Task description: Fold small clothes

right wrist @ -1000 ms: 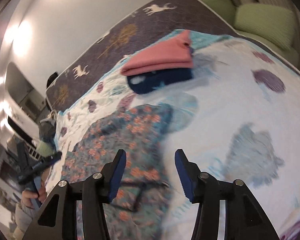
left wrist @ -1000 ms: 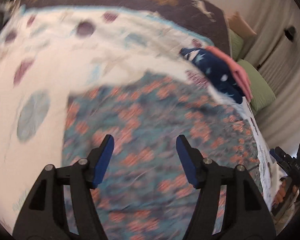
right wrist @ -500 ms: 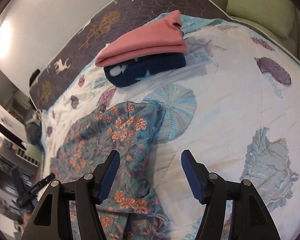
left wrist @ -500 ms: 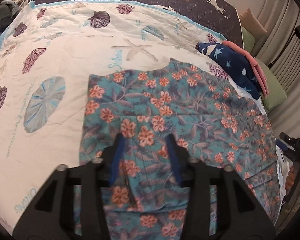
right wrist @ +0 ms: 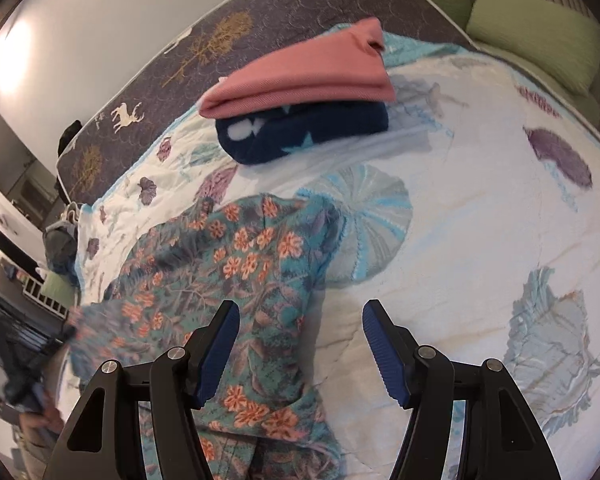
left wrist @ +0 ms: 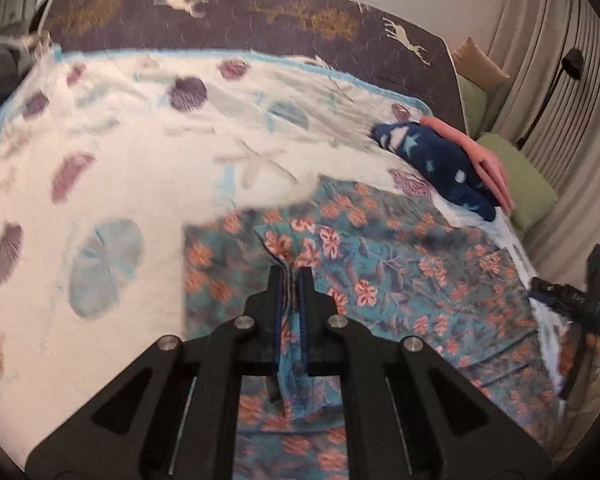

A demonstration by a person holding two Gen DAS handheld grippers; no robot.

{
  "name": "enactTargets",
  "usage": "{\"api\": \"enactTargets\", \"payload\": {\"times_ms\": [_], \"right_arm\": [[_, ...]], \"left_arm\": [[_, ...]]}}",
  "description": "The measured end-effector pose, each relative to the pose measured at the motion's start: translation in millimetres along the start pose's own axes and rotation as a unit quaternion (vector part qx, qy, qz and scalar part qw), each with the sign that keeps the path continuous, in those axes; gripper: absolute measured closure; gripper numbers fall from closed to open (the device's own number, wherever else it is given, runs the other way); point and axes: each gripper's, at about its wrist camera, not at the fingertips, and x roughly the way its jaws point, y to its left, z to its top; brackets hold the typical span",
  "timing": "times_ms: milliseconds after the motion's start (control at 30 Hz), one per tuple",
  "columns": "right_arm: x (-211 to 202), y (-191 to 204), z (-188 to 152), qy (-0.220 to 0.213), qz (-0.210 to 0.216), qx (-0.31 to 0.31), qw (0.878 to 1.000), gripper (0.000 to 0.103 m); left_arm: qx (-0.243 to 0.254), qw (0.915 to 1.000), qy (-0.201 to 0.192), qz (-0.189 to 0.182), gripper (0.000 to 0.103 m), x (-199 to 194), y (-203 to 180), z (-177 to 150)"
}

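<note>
A teal garment with orange flowers (left wrist: 412, 276) lies spread on the white seashell quilt (left wrist: 112, 184). My left gripper (left wrist: 291, 276) is shut on a pinched fold of the garment and lifts it off the bed. In the right wrist view the garment (right wrist: 236, 264) lies left of centre. My right gripper (right wrist: 300, 320) is open and empty, low over the garment's right edge. The left gripper shows blurred at the far left of that view (right wrist: 36, 356), at the garment's far edge.
A folded pink garment (right wrist: 304, 76) rests on a folded navy star-print one (right wrist: 304, 132) at the far side of the quilt. The same stack shows in the left wrist view (left wrist: 448, 164). Green pillows (right wrist: 536, 40) lie beyond. A dark deer-print cover (left wrist: 236, 16) edges the bed.
My left gripper has closed on a fold of the floral garment and raised it. My right gripper has stayed open and moved closer to the garment's right edge.
</note>
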Motion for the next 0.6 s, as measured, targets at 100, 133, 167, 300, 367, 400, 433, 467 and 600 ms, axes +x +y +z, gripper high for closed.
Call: {"api": "enactTargets", "payload": {"times_ms": [100,133,167,300,367,400,433,467,600], "right_arm": [[-1,5,0,-0.001,0.0,-0.006,1.0,0.032],[-1,6,0,0.001,0.001,-0.009,1.0,0.032],[0,8,-2,0.004,-0.001,-0.014,1.0,0.032],[3,12,0,0.008,-0.019,-0.028,0.999,0.031],[4,15,10,0.005,-0.024,-0.036,0.999,0.031],[4,21,20,-0.001,-0.023,-0.047,0.999,0.031],[5,28,29,-0.003,-0.016,-0.058,0.998,0.031],[9,37,39,0.002,-0.001,-0.074,0.997,0.031],[39,84,77,0.027,0.041,-0.128,0.991,0.031]], "left_arm": [[-0.007,0.9986,0.046,0.024,0.093,27,15,-15],[-0.017,0.9972,0.069,0.025,0.09,37,21,-23],[-0.027,0.9955,0.085,0.032,0.085,43,25,-28],[-0.048,0.9961,0.064,0.036,0.065,31,28,-19],[-0.034,0.9976,0.028,0.053,0.043,22,22,-1],[-0.02,0.9982,0.015,0.054,0.042,21,16,13],[-0.005,0.9991,0.015,0.04,0.039,26,9,26],[0.006,0.9995,0.02,0.025,0.037,34,3,37],[0.029,0.9977,0.06,-0.007,0.034,95,-19,81]]}}
